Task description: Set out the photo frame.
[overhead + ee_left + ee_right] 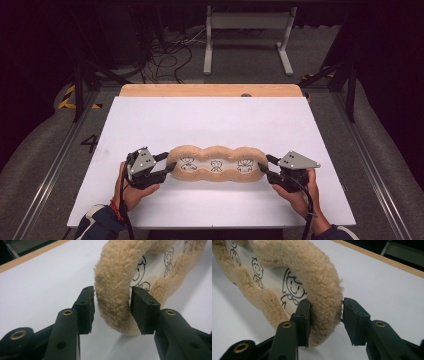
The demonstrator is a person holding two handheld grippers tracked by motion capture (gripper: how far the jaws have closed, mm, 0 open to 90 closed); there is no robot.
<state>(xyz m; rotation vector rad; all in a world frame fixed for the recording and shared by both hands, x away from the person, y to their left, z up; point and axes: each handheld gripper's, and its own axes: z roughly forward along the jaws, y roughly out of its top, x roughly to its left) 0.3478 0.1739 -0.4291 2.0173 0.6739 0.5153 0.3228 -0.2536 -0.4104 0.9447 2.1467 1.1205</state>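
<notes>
Both tongs [112, 306] [325, 315] level, straddling fleece frame [216, 163] ends, hands low.

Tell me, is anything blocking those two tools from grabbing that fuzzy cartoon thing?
Nothing visible. The left tool and the right tool each already straddle an end of the fuzzy frame, jaws on either side of its rim, on the white table.

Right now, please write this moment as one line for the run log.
left gripper: open around left end of plush frame | right gripper: open around its right end | frame: flat on white table
</notes>
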